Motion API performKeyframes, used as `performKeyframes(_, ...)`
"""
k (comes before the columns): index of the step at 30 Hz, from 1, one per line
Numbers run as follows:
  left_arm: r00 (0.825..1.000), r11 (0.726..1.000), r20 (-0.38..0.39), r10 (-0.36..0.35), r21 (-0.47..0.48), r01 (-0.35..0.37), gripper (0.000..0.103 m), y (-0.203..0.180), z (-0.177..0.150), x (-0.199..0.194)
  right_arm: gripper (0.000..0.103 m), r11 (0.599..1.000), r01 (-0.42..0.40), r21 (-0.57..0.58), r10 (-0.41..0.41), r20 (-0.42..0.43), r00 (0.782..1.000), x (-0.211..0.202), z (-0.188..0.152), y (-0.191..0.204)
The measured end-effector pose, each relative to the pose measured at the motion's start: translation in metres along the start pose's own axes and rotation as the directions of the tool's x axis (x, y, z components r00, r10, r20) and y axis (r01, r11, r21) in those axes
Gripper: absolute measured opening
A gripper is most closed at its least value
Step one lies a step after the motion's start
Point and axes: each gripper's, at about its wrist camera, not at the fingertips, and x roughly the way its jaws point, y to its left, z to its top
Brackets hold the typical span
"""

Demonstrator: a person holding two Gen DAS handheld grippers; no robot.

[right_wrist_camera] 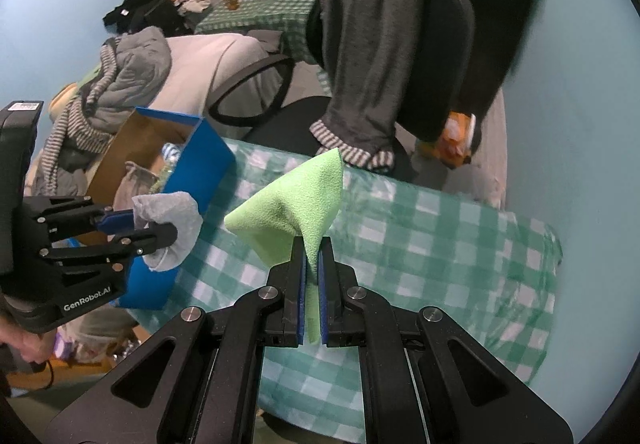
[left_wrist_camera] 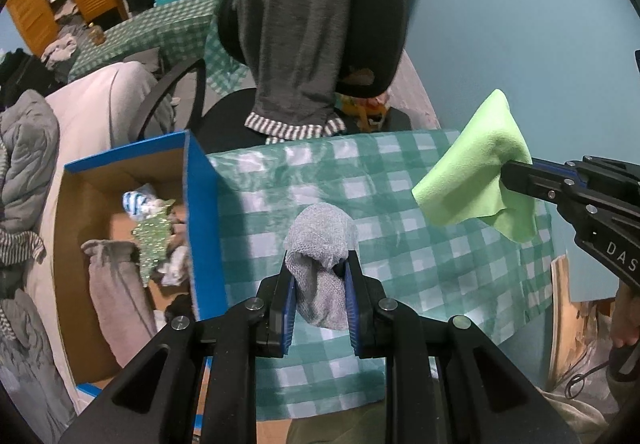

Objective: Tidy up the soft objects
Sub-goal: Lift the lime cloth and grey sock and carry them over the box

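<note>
Above the checked counter, both grippers carry cloth: the left gripper has its jaws clamped on a grey sock, the right gripper pinches a green cloth. To their left stands the open blue box, nearer the left hand.

The left gripper is pinching a grey knitted cloth above a green checked tablecloth. The right gripper is gripping a lime-green cloth. A blue cardboard box of fabrics is sitting left.
</note>
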Motion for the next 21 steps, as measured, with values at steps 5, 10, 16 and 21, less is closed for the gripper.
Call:
performKeyframes(5,1.0,0.999,0.007,0.014,-0.044,-0.013,0.021,0.024,-0.002,-0.005,0.005,0.999,-0.022,-0.037,0.022,0.003,1.0,0.007,0.014,0.019)
performKeyframes(10,1.0,0.996,0.009,0.027,-0.088,-0.026,0.021,0.047,-0.007,-0.008,0.005,0.996,-0.044,-0.078,0.044,0.003,0.999,0.017,0.029,0.04)
performKeyframes(16,0.999,0.989,0.011,0.048,-0.144,-0.046,0.021,0.078,-0.013,-0.012,0.005,0.989,-0.074,-0.125,0.074,-0.003,0.997,0.03,0.048,0.068)
performKeyframes(21,0.997,0.979,0.012,0.071,-0.194,-0.067,0.021,0.106,-0.018,-0.016,0.005,0.981,-0.105,-0.166,0.104,-0.014,0.994,0.044,0.062,0.092)
